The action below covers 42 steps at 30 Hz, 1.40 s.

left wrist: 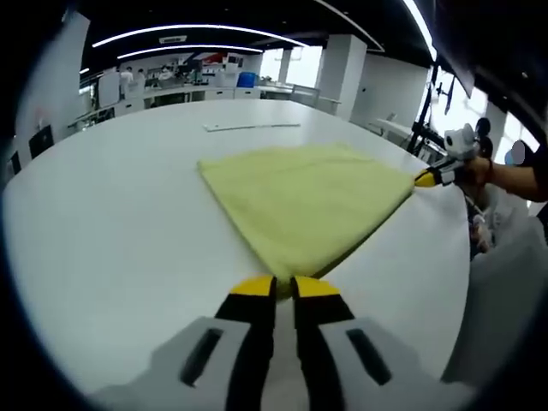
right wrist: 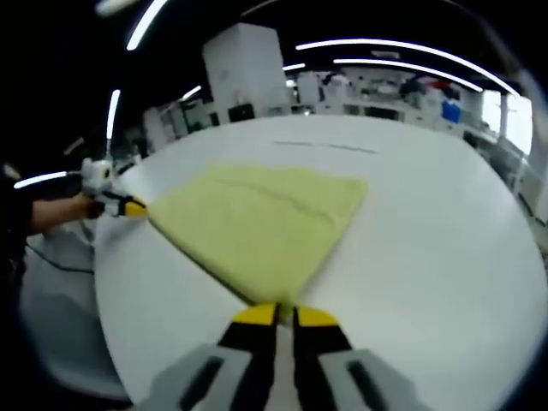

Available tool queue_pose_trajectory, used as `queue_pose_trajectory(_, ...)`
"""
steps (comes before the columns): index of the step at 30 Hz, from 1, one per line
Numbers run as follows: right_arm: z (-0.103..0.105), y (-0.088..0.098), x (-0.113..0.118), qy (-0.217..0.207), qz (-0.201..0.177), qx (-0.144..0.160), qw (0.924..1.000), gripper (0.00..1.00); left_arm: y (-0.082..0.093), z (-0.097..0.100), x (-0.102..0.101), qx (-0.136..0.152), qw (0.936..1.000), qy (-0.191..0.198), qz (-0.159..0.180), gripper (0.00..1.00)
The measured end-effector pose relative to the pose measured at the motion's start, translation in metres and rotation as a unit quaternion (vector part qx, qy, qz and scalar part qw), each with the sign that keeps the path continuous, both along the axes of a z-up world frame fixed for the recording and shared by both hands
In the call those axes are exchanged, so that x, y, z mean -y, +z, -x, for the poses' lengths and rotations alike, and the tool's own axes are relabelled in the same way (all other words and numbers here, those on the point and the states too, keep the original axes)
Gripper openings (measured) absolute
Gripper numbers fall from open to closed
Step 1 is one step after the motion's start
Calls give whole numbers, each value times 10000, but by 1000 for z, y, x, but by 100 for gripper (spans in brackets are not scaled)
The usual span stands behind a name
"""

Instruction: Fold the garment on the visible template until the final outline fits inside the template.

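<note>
Yellow terry-textured garment [left wrist: 304, 204], flat folded quadrilateral on smooth white worktop [left wrist: 111, 240]; left gripper [left wrist: 284, 285] and right gripper [right wrist: 285, 313] fingers pinch opposite corners.

Bare white table [left wrist: 111, 231] lies open all around the yellow garment [left wrist: 304, 201], nothing obstructing.

Both views are bright and evenly lit by long ceiling strips [left wrist: 197, 36] and daylight from windows [left wrist: 301, 64] at the back. The white table [left wrist: 120, 223] shows soft sheen, faint shadows and no harsh glare. Fisheye bending curves the table edge and the strips. The right gripper view is blurrier, its background smeared; the left gripper view is sharper.
</note>
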State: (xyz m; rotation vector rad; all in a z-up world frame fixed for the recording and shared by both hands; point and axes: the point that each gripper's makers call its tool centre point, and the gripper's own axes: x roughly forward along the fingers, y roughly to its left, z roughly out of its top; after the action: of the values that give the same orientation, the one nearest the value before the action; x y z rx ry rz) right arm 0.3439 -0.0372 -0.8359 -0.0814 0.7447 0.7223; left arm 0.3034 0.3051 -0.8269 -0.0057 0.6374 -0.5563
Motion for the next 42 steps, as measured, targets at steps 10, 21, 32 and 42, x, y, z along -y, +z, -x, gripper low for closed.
queue_pose_trajectory(10,-2,-1,2,-144,-280,-89,9995,0,-1,0,-1,-86,9999,12,99,0)
queue_pose_trajectory(21,3,-1,4,-171,-259,-73,9995,0,-3,1,-5,-101,9998,80,126,0)
queue_pose_trajectory(32,16,-4,7,-120,-131,-113,9998,0,-6,15,-6,-182,9996,107,161,0)
queue_pose_trajectory(42,27,-4,10,-83,-100,-132,9998,0,-7,28,-3,-192,9994,165,224,0)
